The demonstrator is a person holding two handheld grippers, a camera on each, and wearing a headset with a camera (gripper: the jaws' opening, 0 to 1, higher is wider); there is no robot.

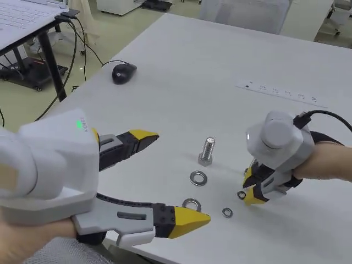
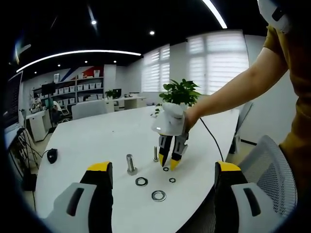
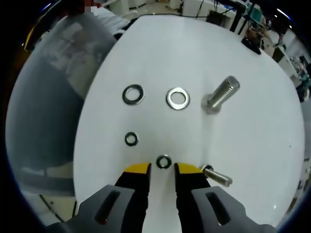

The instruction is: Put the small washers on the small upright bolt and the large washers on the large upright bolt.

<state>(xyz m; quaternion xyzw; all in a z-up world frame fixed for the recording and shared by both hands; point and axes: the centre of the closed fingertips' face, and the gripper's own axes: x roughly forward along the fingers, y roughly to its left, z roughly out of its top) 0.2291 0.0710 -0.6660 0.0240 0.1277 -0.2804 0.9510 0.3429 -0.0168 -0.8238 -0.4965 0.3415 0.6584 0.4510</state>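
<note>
White table (image 1: 220, 60) | left claw (image 1: 175, 177) wide, empty | right claw (image 3: 163, 171) narrow gap, tips flanking small washer (image 3: 164, 161)

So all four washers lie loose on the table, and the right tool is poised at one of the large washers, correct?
No. The right tool is poised at a small washer, not a large one; the right gripper view shows it just ahead of the tool's tips. The rest is right.
</note>
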